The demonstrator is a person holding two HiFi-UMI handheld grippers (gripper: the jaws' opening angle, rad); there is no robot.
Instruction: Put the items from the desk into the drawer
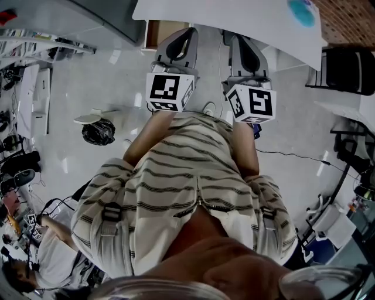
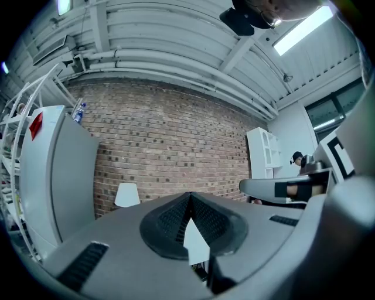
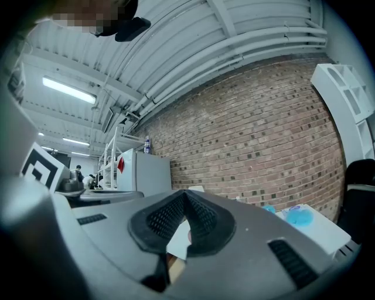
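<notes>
In the head view the person looks down over a striped shirt [image 1: 187,187], with both grippers held out level toward 12 o'clock. The left gripper [image 1: 186,32] sits at about 11 o'clock and the right gripper [image 1: 237,36] at about 1 o'clock.

In the left gripper view the left gripper [image 2: 189,196] has its jaws pressed together with nothing between them. It faces a brick wall [image 2: 176,140]. In the right gripper view the right gripper [image 3: 186,196] is closed too and holds nothing.

The white desk [image 1: 234,14] spans the top of the head view. A blue item [image 1: 302,10] lies on it at 1 o'clock, well apart from both grippers. The right gripper view shows that blue item [image 3: 300,217] at 4 o'clock on the desk [image 3: 319,231]. A brown opening [image 1: 159,32], possibly the drawer, shows below the desk's edge, just beside the left gripper.
</notes>
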